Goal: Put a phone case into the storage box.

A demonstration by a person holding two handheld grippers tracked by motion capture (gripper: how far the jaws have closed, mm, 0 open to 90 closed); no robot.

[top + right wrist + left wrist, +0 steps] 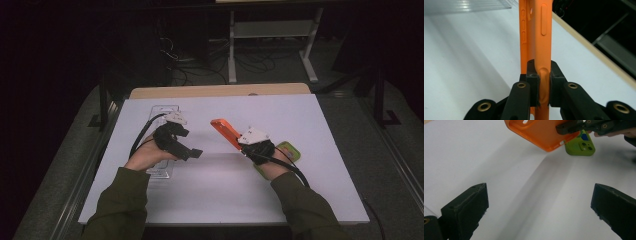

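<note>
Pinching an orange soft-plastic phone case (537, 37) by its lower edge, the right gripper (544, 86) has both black jaws closed hard enough to dent the wall between them. Case stands edge-on in the right gripper view, side-button bumps visible up its rim. In the high view the same case (225, 132) slants up and away from the right gripper (243, 145), lifted off the white table sheet (310, 165), camera cut-out end farthest from the hand.

Left gripper (536, 205): 2 jaws spread wide, nothing between them, bare white sheet below. It looks across at the orange case (541, 135). In the high view the left gripper (195, 153) sits well apart from the case.

Green phone case with a blue patch (580, 146) lies flat on the sheet, just behind the orange one; high view puts it (290, 150) beside the right hand (267, 162).

Clear plastic tray (165, 107) lies flat at the left, partly under the left hand (147, 155).
</note>
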